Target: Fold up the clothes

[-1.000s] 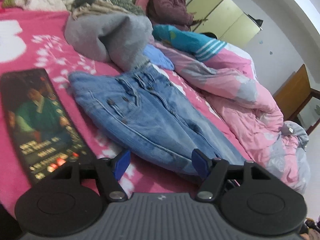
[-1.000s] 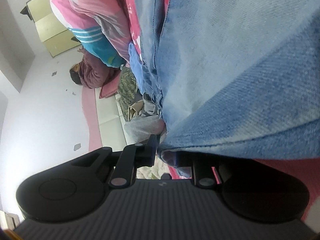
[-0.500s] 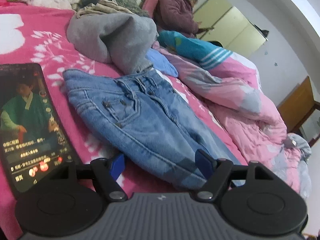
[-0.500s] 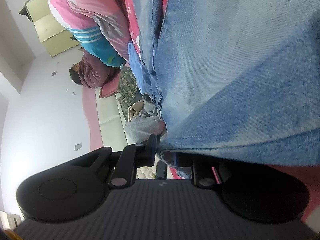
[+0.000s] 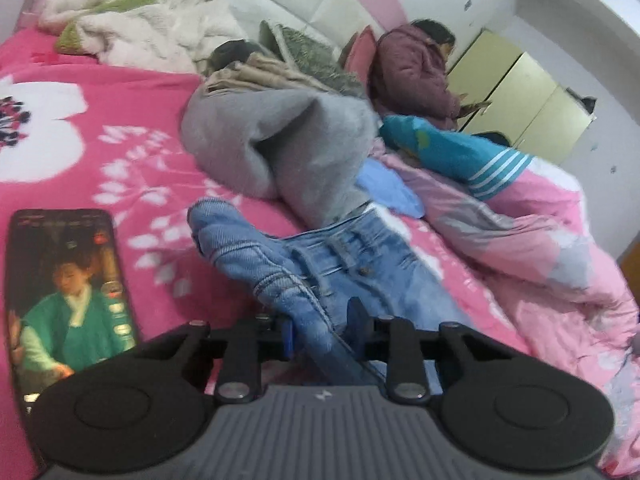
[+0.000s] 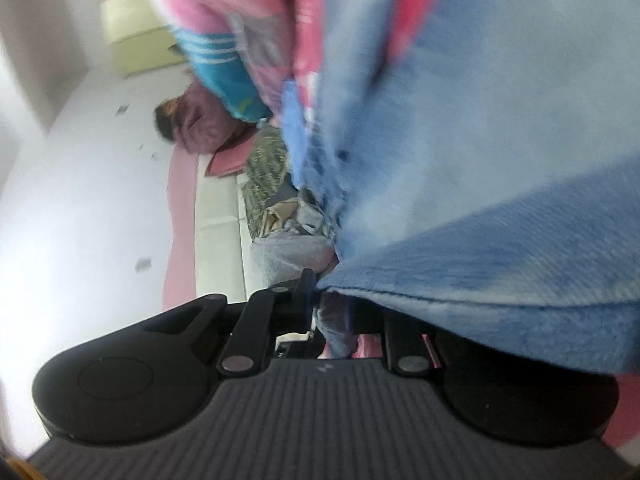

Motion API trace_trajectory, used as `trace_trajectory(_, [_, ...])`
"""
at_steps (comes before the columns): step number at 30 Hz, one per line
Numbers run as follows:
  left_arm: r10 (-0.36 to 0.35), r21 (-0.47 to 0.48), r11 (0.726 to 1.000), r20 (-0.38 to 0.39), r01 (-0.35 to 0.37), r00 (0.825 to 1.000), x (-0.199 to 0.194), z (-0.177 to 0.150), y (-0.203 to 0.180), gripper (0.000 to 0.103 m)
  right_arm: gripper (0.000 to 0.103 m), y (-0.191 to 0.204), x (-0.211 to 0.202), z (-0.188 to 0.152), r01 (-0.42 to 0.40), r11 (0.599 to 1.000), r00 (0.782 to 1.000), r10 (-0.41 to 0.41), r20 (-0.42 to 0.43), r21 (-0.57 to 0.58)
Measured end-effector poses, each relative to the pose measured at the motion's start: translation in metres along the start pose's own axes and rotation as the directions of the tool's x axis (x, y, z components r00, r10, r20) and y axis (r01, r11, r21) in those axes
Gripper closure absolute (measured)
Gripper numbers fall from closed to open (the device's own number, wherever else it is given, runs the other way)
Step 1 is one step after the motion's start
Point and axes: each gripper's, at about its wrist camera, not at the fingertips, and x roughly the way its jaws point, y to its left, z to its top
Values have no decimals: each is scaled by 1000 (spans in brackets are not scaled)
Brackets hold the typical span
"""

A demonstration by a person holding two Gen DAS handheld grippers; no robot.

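Left gripper (image 5: 320,330): jaws closing, a bunched fold of the jeans (image 5: 360,276) between the blue pads at the bottom centre of the left view; the cloth looks pinched there.
Right gripper (image 6: 334,300): narrow, clamped on a hem edge of the jeans (image 6: 500,184); one finger is hidden under the cloth.
Jeans, place: on the pink bedspread (image 5: 100,120), centre of the left view, waistband toward the upper right, the near side lifted and rumpled toward the gripper. In the right view the denim fills the whole right half, blurred.
Phone (image 5: 68,292): lower left of the left view, lying flat on the bedspread with its screen lit, just beside the jeans, not touching them.
Grey garment (image 5: 280,140): heaped at the centre, resting over the waistband end of the jeans.
Pink quilt (image 5: 540,248): right side, rumpled, alongside the jeans.
Teal striped garment (image 5: 460,152): on the quilt, upper right.
Cream blanket (image 5: 152,12): upper left, at the head of the bed.
Person (image 5: 416,72): seated at the upper centre, in a maroon jacket, beside the yellow cabinets (image 5: 524,92).
Obstruction: the denim covers most of the right view; only the wall and headboard (image 6: 216,248) show at its left.
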Motion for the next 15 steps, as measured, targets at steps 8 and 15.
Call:
trace_trajectory(8, [-68,57,996,98,63,993,30,13,-72,81,93,60,5,48,11,951,997,12,73,-309])
trace_trajectory(15, [-47,85,996,67,41,997,102,16,-126,91,93,63,40,128,24,960,992,11,122,-278])
